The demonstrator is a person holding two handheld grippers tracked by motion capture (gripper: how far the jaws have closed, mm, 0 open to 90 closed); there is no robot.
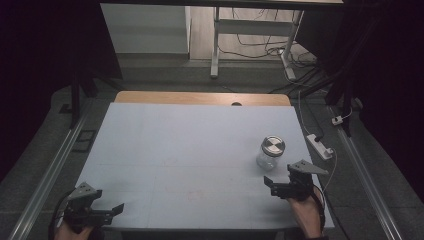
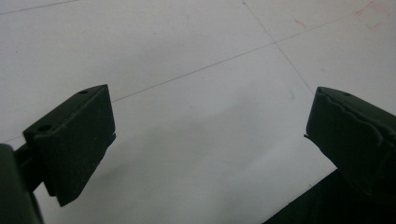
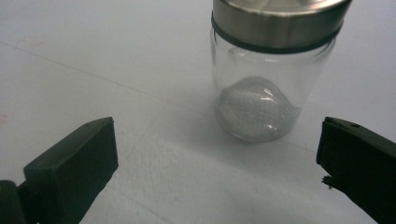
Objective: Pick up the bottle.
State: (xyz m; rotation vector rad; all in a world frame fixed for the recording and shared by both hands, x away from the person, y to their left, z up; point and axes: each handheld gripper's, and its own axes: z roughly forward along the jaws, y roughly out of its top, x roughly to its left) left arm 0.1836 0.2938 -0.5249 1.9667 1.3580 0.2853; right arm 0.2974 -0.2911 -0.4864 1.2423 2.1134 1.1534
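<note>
Right gripper (image 1: 270,185) is seen w/ jaws spread wide, nothing clamped; it is aimed at the glass jar (image 1: 269,153), which stands just ahead of the jaws, not yet between them, untouched. Jar is upright, capped w/ a metal lid (image 1: 273,145), on the right part of the white table (image 1: 175,150), near the front edge. Left gripper (image 1: 114,212) is held at the front-left corner, well apart from the jar, jaws likewise released, bare tabletop between them.
</note>
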